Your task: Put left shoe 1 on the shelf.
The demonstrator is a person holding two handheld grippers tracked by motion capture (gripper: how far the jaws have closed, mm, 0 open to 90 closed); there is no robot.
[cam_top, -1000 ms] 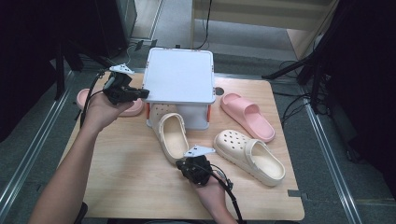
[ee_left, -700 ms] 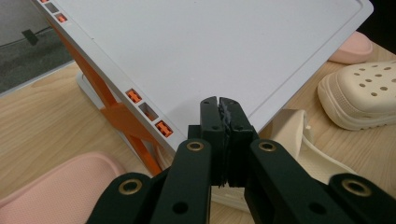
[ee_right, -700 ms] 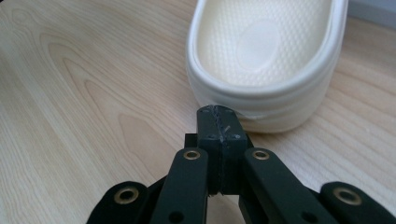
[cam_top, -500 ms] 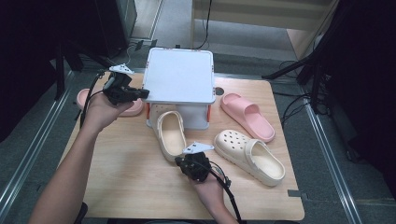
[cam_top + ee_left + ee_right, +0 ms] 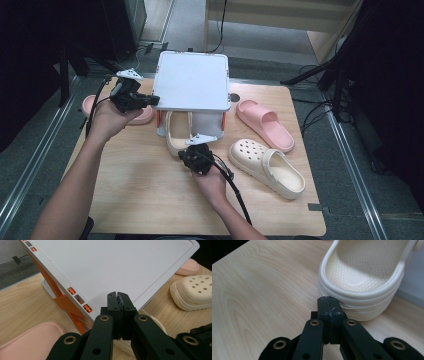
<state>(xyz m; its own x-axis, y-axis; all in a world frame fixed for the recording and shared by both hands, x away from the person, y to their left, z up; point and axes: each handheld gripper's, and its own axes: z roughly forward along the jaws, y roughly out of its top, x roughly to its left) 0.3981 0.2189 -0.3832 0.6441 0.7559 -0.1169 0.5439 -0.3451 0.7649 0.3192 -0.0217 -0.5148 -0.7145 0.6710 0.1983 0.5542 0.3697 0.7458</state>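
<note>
Right gripper (image 5: 329,305), jaws together, pressed its tip against the clog (image 5: 362,277) heel just ahead, likely nudging it under the rack (image 5: 191,82); left gripper (image 5: 119,302), also closed, steadied the rack's edge.

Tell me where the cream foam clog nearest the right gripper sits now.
In the high view, the cream foam clog lies mid-table, toe tucked under the white shelf rack, its heel at the shut right gripper.

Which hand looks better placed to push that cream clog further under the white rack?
Likely the right. The right gripper, jaws shut, sits at the cream clog heel; the left gripper is up by the white rack.
</note>
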